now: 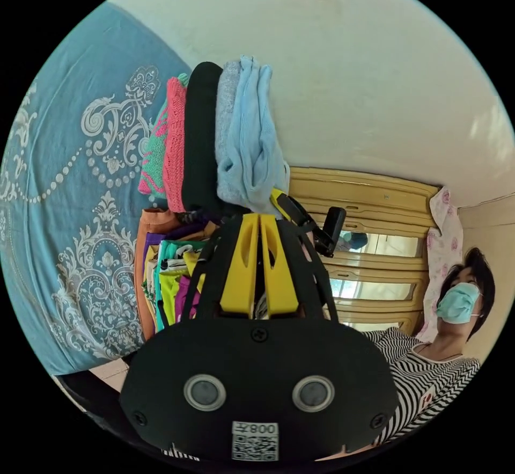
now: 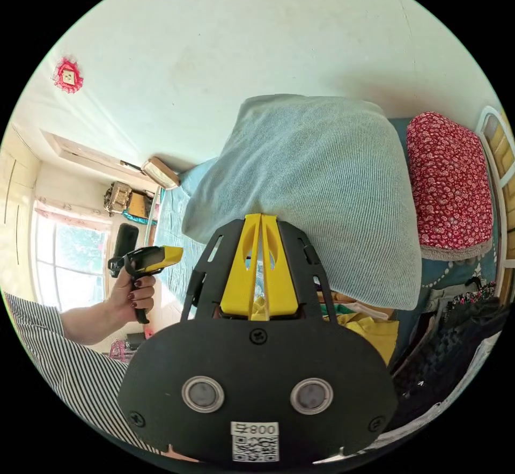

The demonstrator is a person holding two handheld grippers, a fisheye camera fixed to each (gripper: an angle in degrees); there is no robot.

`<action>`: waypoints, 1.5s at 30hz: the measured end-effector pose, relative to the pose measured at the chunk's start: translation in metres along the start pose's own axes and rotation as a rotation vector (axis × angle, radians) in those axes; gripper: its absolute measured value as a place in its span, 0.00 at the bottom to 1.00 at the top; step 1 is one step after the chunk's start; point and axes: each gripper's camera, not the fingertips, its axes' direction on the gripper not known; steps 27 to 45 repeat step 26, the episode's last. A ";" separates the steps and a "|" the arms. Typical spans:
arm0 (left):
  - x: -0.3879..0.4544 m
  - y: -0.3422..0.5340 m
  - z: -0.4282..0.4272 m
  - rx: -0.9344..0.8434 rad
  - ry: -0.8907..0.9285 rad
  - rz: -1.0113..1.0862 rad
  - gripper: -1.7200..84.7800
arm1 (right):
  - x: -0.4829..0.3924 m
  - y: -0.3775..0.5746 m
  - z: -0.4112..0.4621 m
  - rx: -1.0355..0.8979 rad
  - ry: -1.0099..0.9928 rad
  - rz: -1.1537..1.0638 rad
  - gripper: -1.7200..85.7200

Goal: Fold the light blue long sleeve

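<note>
Left gripper view: the left gripper (image 1: 259, 216) points at a stack of folded clothes (image 1: 201, 138). Its yellow jaws are pressed together with nothing between them. The folded light blue long sleeve (image 1: 252, 141) is at the end of that stack, next to a grey piece, then black, pink and green ones. The stack lies on a blue bedspread (image 1: 70, 195) with a white ornamental pattern. More bright clothes (image 1: 171, 275) lie heaped beside the stack. The other gripper (image 1: 314, 224) reaches in just beside the light blue long sleeve. A person in a striped top (image 1: 424, 372) and a face mask is at the edge. The gripper's body carries a label; I do not read it out.

Right gripper view: the right gripper (image 2: 260, 219) has its jaws closed, empty, tips near a grey folded cloth (image 2: 316, 189). A red flowered cushion (image 2: 448, 179) lies beside it. A hand (image 2: 137, 289) holds the other gripper, whose jaws I cannot make out.
</note>
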 end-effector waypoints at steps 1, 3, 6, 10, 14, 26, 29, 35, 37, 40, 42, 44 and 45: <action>0.012 0.001 -0.001 -0.003 -0.009 0.037 0.03 | 0.004 0.001 -0.002 0.022 -0.023 0.009 0.02; 0.032 -0.004 0.002 -0.005 -0.012 0.112 0.02 | 0.011 0.001 -0.004 0.040 -0.046 0.021 0.02; 0.060 -0.025 0.024 -0.044 -0.060 0.229 0.02 | 0.018 -0.003 -0.009 0.062 -0.061 0.021 0.02; 0.070 -0.056 0.058 -0.065 -0.227 0.260 0.02 | 0.029 -0.009 -0.033 0.098 -0.101 0.016 0.02; 0.062 -0.061 0.068 -0.075 -0.225 0.205 0.02 | 0.058 0.001 -0.090 0.257 0.019 0.072 0.03; 0.055 -0.020 0.017 -0.033 -0.163 0.164 0.02 | 0.221 -0.094 -0.086 0.077 0.434 0.347 0.20; 0.055 -0.020 0.017 -0.033 -0.163 0.164 0.02 | 0.221 -0.094 -0.086 0.077 0.434 0.347 0.20; 0.055 -0.020 0.017 -0.033 -0.163 0.164 0.02 | 0.221 -0.094 -0.086 0.077 0.434 0.347 0.20; 0.055 -0.020 0.017 -0.033 -0.163 0.164 0.02 | 0.221 -0.094 -0.086 0.077 0.434 0.347 0.20; 0.055 -0.020 0.017 -0.033 -0.163 0.164 0.02 | 0.221 -0.094 -0.086 0.077 0.434 0.347 0.20; 0.055 -0.020 0.017 -0.033 -0.163 0.164 0.02 | 0.221 -0.094 -0.086 0.077 0.434 0.347 0.20; 0.055 -0.020 0.017 -0.033 -0.163 0.164 0.02 | 0.221 -0.094 -0.086 0.077 0.434 0.347 0.20; 0.055 -0.020 0.017 -0.033 -0.163 0.164 0.02 | 0.221 -0.094 -0.086 0.077 0.434 0.347 0.20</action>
